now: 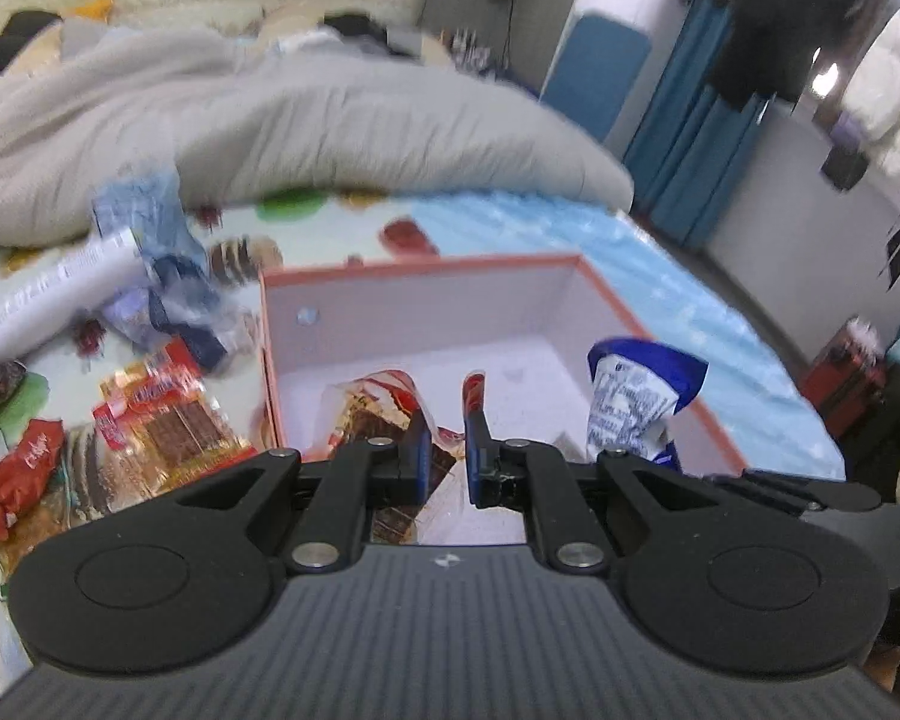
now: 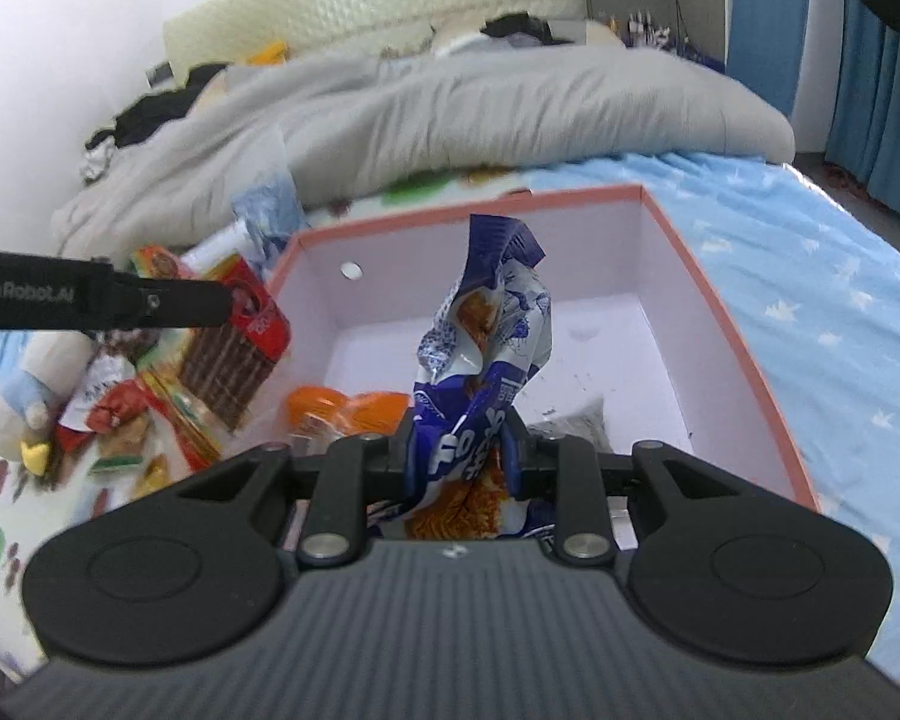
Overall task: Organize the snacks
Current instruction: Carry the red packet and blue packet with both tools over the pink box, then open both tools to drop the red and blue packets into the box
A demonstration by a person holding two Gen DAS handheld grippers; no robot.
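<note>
A white box with a pink rim point(image 1: 630, 312) lies open on the bed. My left gripper point(image 1: 450, 420) is shut on a clear, red-edged packet of brown sticks point(image 1: 378, 414) and holds it above the box's near left corner. In the right wrist view the same packet point(image 2: 240, 354) hangs beside the box's left wall point(image 2: 306, 276). My right gripper point(image 2: 459, 444) is shut on a crumpled blue and white noodle packet point(image 2: 486, 348) over the inside of the box. That packet point(image 1: 636, 402) also shows in the left wrist view. An orange packet point(image 2: 342, 414) and a dark packet point(image 2: 582, 420) lie on the box floor.
Several loose snacks lie left of the box: another packet of brown sticks point(image 1: 168, 414), a red packet point(image 1: 24, 474), a white tube point(image 1: 60, 294) and a blue wrapper point(image 1: 156, 258). A plush toy point(image 2: 24, 396) sits at the far left. A grey duvet point(image 1: 270, 120) is heaped behind.
</note>
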